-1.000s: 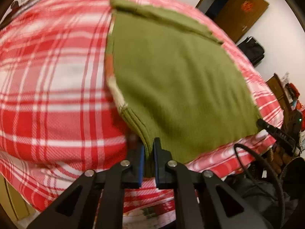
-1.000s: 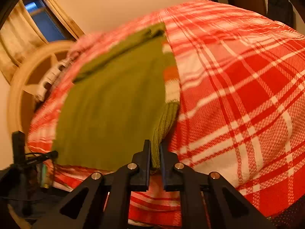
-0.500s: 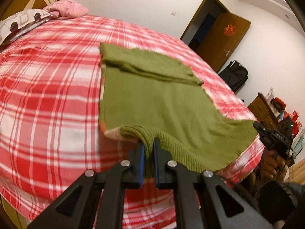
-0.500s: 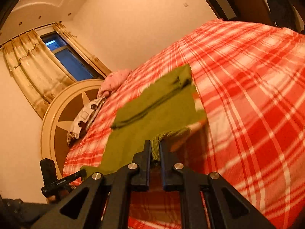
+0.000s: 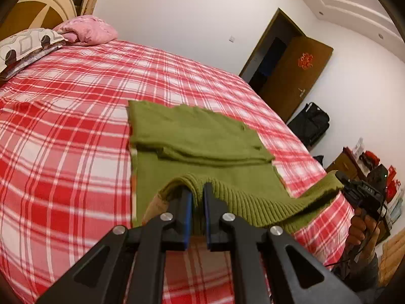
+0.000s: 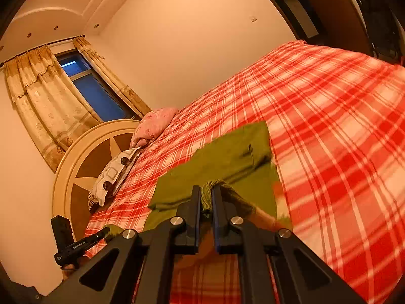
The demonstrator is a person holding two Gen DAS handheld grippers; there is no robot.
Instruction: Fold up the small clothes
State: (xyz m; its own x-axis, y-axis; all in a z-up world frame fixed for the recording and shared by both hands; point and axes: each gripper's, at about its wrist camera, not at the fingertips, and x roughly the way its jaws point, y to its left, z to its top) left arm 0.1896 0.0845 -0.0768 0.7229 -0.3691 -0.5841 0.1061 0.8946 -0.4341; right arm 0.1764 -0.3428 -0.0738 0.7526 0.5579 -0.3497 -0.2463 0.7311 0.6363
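- So the green knit sweater (image 5: 202, 136) is lying on the bed, roughly mid-mattress, with its far part flat and its sleeves folded across the top.
- Its ribbed hem (image 5: 255, 202) is lifted off the bed, hanging in a curve between the two grippers.
- Left gripper (image 5: 198, 195) is clamped tight on one hem corner; you can see the ribbing bunched between the blue pads.
- Right gripper (image 6: 207, 195) is doing the same at the other corner, with a wad of green knit pinched between its fingers.
- In the left wrist view the right gripper shows up at the far right edge, a hand (image 5: 362, 230) wrapped around its handle, hem corner in its tip.
- Under it all is the red and white plaid bedspread (image 5: 63, 136), pretty smooth.
- Up at the head end are a pink pillow (image 5: 87, 29) and a grey patterned pillow (image 5: 24, 46), touching each other, against a round headboard (image 6: 83, 167).
- Curtains (image 6: 38, 96) frame a dark window, and a brown door (image 5: 296, 76) stands open past the bed, with a black bag (image 5: 308, 122) against the wall near it.
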